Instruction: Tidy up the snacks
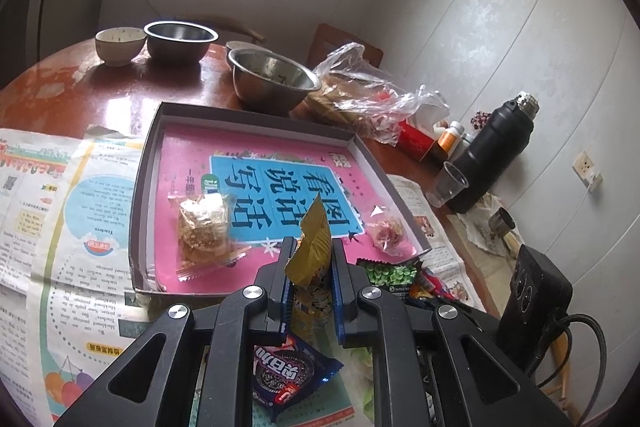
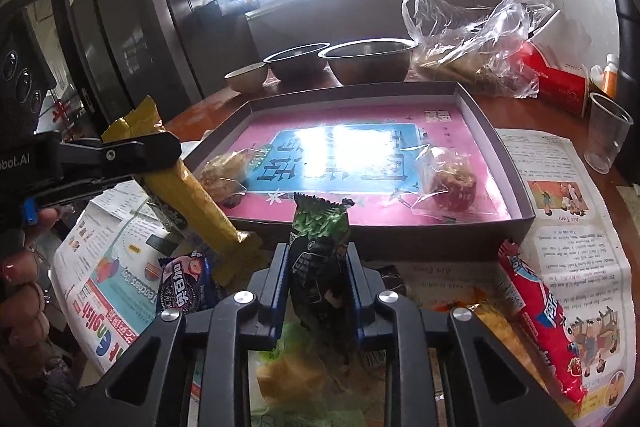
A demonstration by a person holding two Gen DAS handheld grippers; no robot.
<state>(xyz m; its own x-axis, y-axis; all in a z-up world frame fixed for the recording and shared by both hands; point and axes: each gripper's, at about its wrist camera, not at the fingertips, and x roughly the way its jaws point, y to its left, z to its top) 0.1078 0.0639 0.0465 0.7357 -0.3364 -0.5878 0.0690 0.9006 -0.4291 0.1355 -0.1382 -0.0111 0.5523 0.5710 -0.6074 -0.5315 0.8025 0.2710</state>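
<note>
Left hand-held gripper (image 1: pixel 311 259) clamps a yellow packet (image 1: pixel 312 243); right hand-held gripper (image 2: pixel 318 267) clamps a green packet (image 2: pixel 320 251). Next: carry both over the box (image 2: pixel 516 163) wall, then release.

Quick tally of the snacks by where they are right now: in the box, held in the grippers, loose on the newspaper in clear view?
In the box: 2, clear-wrapped snack and clear-wrapped snack
Held in the grippers: 2, yellow packet in left gripper, green packet in right gripper
Loose on the newspaper: 2, blue packet, red packet
Total: 6
</note>
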